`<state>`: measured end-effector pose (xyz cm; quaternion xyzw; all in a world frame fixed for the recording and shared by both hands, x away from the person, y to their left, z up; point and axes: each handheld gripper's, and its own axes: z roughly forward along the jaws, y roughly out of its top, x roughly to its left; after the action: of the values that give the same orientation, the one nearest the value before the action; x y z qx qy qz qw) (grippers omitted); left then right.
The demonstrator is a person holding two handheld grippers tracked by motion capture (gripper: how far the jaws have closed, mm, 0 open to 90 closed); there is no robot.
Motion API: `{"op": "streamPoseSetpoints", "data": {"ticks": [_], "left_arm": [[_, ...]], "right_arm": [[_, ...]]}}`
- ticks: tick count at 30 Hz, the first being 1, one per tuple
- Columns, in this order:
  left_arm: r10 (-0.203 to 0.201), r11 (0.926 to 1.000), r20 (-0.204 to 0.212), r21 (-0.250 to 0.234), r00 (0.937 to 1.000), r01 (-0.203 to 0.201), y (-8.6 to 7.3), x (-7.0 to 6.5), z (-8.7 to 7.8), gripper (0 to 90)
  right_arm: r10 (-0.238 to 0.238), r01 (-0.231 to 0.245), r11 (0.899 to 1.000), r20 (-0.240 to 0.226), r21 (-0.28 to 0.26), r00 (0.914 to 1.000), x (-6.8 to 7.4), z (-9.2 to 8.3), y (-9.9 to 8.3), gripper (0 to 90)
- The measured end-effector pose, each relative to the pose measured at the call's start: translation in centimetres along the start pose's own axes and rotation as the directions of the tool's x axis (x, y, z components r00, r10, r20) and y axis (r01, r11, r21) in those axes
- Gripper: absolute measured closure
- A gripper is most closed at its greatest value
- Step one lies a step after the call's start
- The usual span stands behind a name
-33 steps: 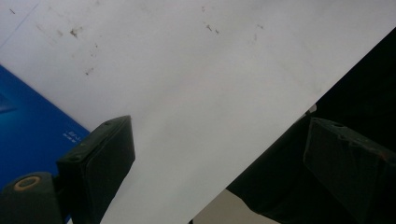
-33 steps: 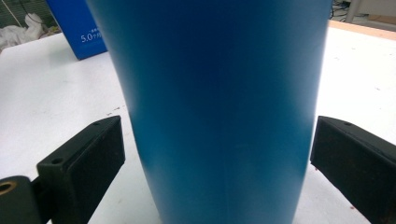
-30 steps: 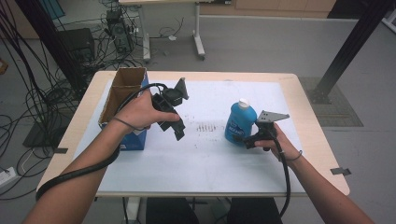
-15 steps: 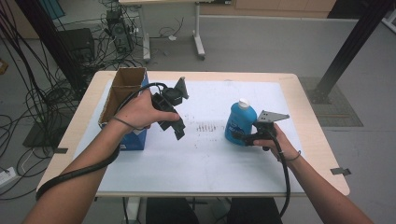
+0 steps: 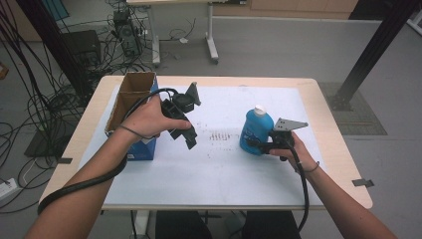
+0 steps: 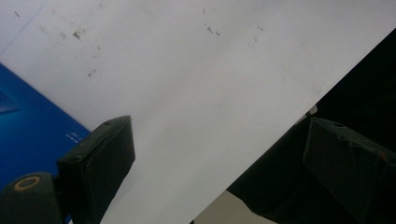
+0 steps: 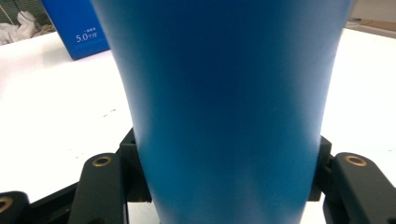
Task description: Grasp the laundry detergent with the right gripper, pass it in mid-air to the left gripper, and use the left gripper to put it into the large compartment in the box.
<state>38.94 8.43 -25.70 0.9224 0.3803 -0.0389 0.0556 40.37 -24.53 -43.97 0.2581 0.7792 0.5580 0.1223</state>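
Currently the blue bottle point(image 5: 257, 132) with a white cap stands upright on the white table point(image 5: 219, 169), right of centre. The right gripper point(image 5: 256, 146) sits low against the bottle's near side; its jaws have just been closing, and in the right gripper view the bottle's body point(image 7: 224, 112) fills the space between them with both pads pressed on its flanks, so the bottle is gripped. The right hand point(image 5: 293, 152) rests at table level behind it.

The left gripper point(image 5: 186, 135) is held above the table left of centre, well apart from the bottle, in the left hand point(image 5: 147, 119). Its jaws stand wide with nothing between them; the left gripper view shows bare table point(image 6: 196, 84) in the gap. An open cardboard box point(image 5: 132, 97) with blue sides stands just beside the left hand, at the table's left edge.
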Motion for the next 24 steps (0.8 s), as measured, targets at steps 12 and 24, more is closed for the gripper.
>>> {"op": "streamPoseSetpoints", "data": {"ticks": [12, 24], "left_arm": [[-0.002, 1.0, 0.001, -0.001, 1.0, 0.002, 0.03, -0.02, -0.01, 9.2], [-0.005, 1.0, 0.003, 0.001, 1.0, 0.005, -0.04, 0.15, 0.15, 9.2]], "right_arm": [[-0.011, 0.011, 1.0, 0.001, 0.004, 0.9999, 0.03, -0.01, 0.06, 39.5], [-0.015, 0.015, 1.0, 0.008, 0.004, 0.9999, 0.12, -0.05, 0.07, 39.7]]}}
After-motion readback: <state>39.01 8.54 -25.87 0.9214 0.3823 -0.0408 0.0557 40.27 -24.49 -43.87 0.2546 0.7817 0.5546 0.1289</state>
